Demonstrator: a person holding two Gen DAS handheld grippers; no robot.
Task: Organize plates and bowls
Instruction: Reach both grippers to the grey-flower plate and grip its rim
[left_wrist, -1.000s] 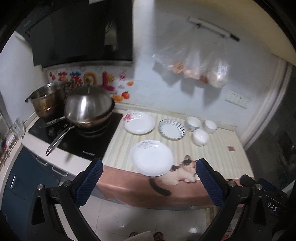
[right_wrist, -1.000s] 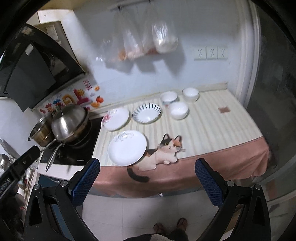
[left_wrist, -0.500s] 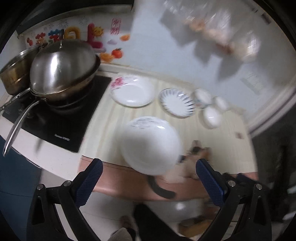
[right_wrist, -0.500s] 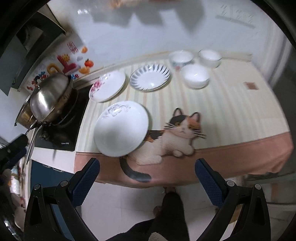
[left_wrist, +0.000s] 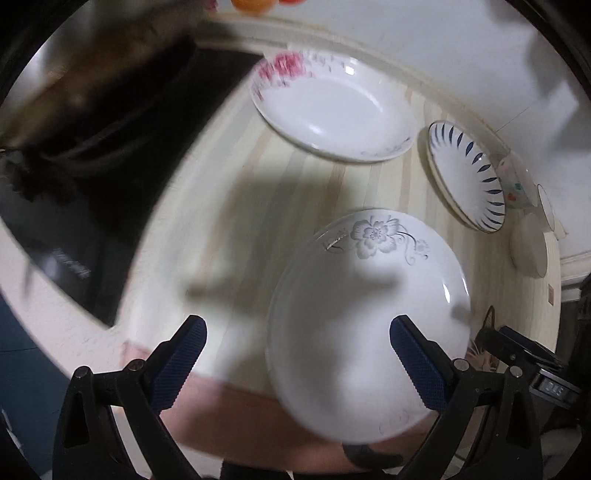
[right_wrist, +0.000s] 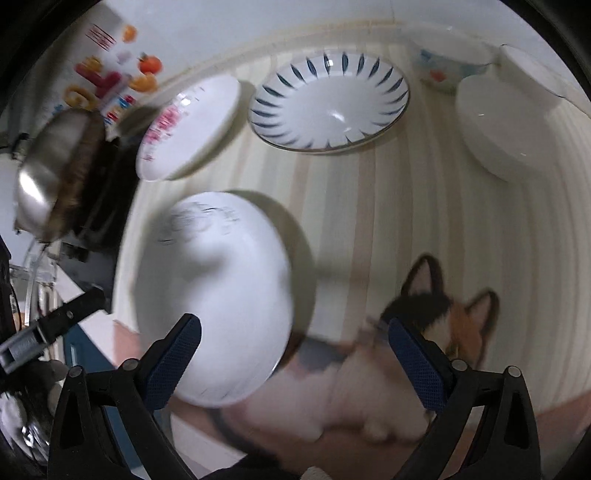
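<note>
A white plate with a grey flower (left_wrist: 365, 314) (right_wrist: 218, 295) lies at the counter's front edge, overhanging it. My left gripper (left_wrist: 297, 365) hangs open just above its near left part, its right finger over the plate. My right gripper (right_wrist: 293, 363) is open too, its left finger over the same plate's near rim. Behind lie a red-flowered plate (left_wrist: 332, 110) (right_wrist: 188, 129) and a blue-petal plate (left_wrist: 467, 175) (right_wrist: 328, 103). Three small bowls sit at the right: a patterned one (right_wrist: 448, 70), a white one (right_wrist: 495, 136) and another white one (right_wrist: 532, 72).
A striped cloth (right_wrist: 388, 206) with a cat picture (right_wrist: 417, 350) covers the counter. A black cooktop (left_wrist: 122, 155) with a steel wok under a lid (right_wrist: 51, 170) stands to the left. The other gripper's body (right_wrist: 48, 328) shows at the left edge.
Both grippers have come down and forward, close over the front plate at the counter edge. Their jaws stay wide apart. The dishes have not moved.
</note>
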